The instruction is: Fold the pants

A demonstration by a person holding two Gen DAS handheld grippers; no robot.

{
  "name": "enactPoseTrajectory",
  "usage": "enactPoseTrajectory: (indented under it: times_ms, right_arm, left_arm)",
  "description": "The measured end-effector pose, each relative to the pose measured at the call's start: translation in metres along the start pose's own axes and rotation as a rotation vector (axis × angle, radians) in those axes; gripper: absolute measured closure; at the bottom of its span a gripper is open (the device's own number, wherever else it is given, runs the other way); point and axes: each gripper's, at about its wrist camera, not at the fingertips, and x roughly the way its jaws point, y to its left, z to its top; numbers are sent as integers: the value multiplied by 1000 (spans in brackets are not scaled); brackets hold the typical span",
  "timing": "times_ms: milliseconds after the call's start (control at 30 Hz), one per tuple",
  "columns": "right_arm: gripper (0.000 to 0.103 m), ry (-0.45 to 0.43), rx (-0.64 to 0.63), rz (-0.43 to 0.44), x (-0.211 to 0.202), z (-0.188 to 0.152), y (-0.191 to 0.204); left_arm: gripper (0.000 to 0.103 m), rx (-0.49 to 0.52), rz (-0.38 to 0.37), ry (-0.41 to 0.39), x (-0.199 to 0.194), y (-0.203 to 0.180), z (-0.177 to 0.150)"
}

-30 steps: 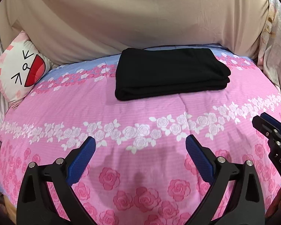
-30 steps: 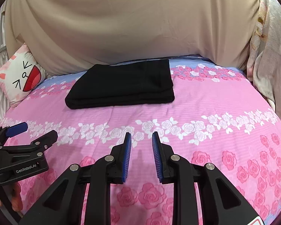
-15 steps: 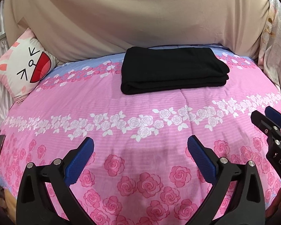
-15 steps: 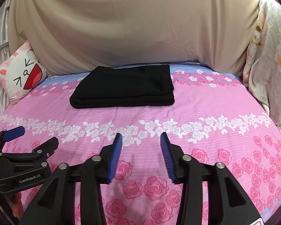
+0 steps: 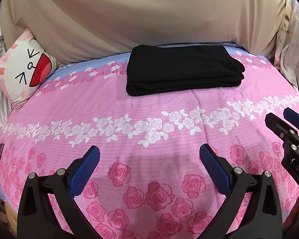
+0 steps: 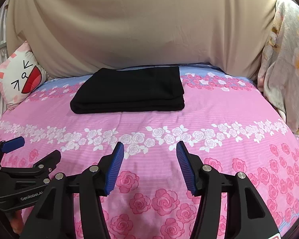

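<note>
Here: pants [image 5: 184, 69] folded | right claw [image 5: 285, 117] cut off | left claw [image 5: 149, 155] spread

The black pants [image 5: 184, 69] lie folded into a neat, flat rectangle of stacked layers. They rest at the far side of the bed, long edge facing the cameras, its layered fold edges showing at the right end.
</note>
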Motion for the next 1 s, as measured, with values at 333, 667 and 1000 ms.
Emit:
enactPoseTrajectory:
  times_ms: [333,667,1000]
  right_arm:
    - [42,4,-1,-9,3,-2,3]
    - [41,7,7,-12,2,-4,5]
    - [41,9,14,-14,1,-6,4]
  left_arm:
    - [5,8,18,11,5,-1,-1]
    - [5,5,-13,16,1,-1,-3]
    - [5,8,-5,7,-3,-3,-3]
